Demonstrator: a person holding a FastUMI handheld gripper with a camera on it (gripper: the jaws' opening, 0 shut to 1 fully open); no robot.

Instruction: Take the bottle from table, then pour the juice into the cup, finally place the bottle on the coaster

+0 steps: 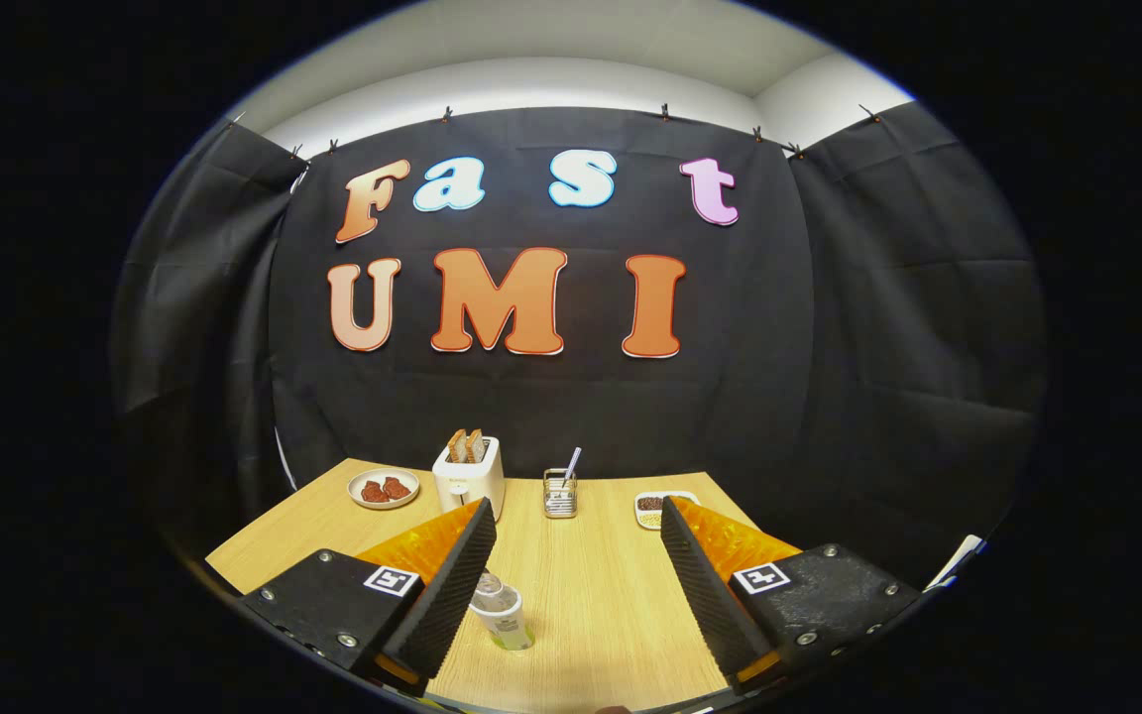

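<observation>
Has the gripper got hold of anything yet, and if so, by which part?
Nothing is held. The gripper is wide open above the table; the bottle stands between the fingers, close beside the left one, with neither pressing on it.

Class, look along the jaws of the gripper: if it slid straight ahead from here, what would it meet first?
The gripper is open. The bottle stands between the jaws by one finger, so likely that first. Farther on is the wire holder, though depth is unclear.

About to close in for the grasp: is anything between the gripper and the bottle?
Nothing visible. The gripper is open, and the bottle stands on the table between its fingers, close beside the left one.
</observation>
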